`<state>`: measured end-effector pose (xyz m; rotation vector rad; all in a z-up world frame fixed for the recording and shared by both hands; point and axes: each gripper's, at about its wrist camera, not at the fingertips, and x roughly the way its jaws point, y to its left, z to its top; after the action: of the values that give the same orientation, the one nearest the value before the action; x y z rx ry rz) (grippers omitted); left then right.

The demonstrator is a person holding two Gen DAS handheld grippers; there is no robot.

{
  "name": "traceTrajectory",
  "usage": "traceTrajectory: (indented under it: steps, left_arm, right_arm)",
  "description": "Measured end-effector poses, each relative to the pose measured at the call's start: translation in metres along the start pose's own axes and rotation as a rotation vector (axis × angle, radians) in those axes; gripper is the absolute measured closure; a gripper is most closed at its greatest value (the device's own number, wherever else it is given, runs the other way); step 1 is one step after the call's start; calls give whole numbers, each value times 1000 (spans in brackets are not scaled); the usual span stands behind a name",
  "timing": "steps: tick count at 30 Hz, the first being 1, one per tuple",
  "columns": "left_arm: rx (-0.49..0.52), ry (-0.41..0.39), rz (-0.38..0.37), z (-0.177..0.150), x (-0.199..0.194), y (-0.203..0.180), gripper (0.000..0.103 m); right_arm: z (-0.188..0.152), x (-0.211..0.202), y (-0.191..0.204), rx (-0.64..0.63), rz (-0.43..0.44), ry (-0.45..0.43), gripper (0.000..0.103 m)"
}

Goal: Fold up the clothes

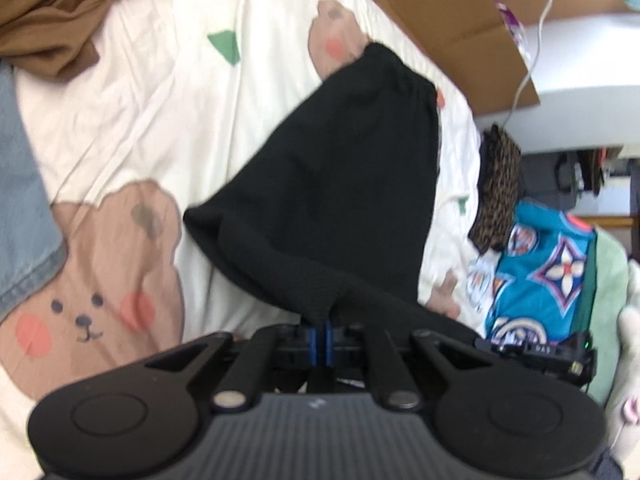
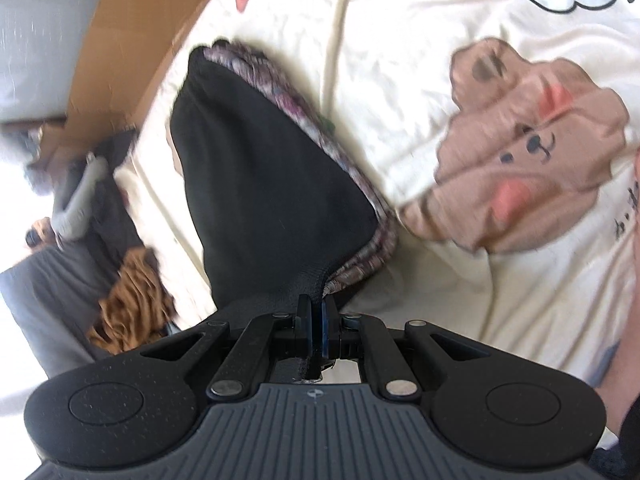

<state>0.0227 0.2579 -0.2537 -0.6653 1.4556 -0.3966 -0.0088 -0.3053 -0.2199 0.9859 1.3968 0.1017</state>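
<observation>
Black knit fabric fills the middle of the left wrist view: a black garment [image 1: 336,184] hangs in a taut cone from the left claw [image 1: 322,322], whose blue pads are pressed together on a pinched corner of the cloth. The garment's far end, a gathered band, reaches toward the upper right and lies over the bedsheet [image 1: 160,112], cream with pink bear faces and green shapes. A brown garment [image 1: 60,12] is bunched at the top left corner of the bed, and a strip of blue denim [image 1: 20,200] runs down the left edge. To the right sit a leopard-print item [image 1: 500,188] and a teal patterned cloth [image 1: 548,276], with a cardboard box [image 1: 452,20] beyond the bed's far side. Part of the other gripper's dark body shows at the lower right, just beside the black cloth.

From the right wrist view, the right claw [image 2: 318,312] is likewise closed tight, its pads clamped on another corner of the same black garment [image 2: 264,184]. Here the cloth rises away from the claw toward the upper left, and a purple-grey patterned lining [image 2: 360,216] shows along its right edge. The bedsheet [image 2: 400,80] spreads to the right with a crumpled bear print. At the left, off the bed, lie dark clothes [image 2: 108,200] and brown fabric [image 2: 132,300], blurred, beside the cardboard box [image 2: 132,40].
</observation>
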Motion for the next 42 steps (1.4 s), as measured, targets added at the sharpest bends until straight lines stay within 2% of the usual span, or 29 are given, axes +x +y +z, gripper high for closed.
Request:
traceTrajectory:
  steps: [12,22,29,34,39,42]
  left_arm:
    - [-57,-74,-88,66,36,7,99]
    - [-80,-80,-162,113,85,19,99]
    - [-66,-99,-228,138,92,12,98]
    - [-59,-128,-240,147,81,7,98]
    - [-47,-113,-193,159,84,9,98]
    - [-58,-126,-192,166,85,16,98]
  right_arm:
    - [53,28,9,52,97,-95,101]
    - [87,58,4,77,81,-117,101]
    - [106,54,18,49,79,-125,101]
    - [118,52,34,23,91,-134,101]
    - [131,60,47,0,88,-128,101]
    - [140,64,54,-13,94,-131,101]
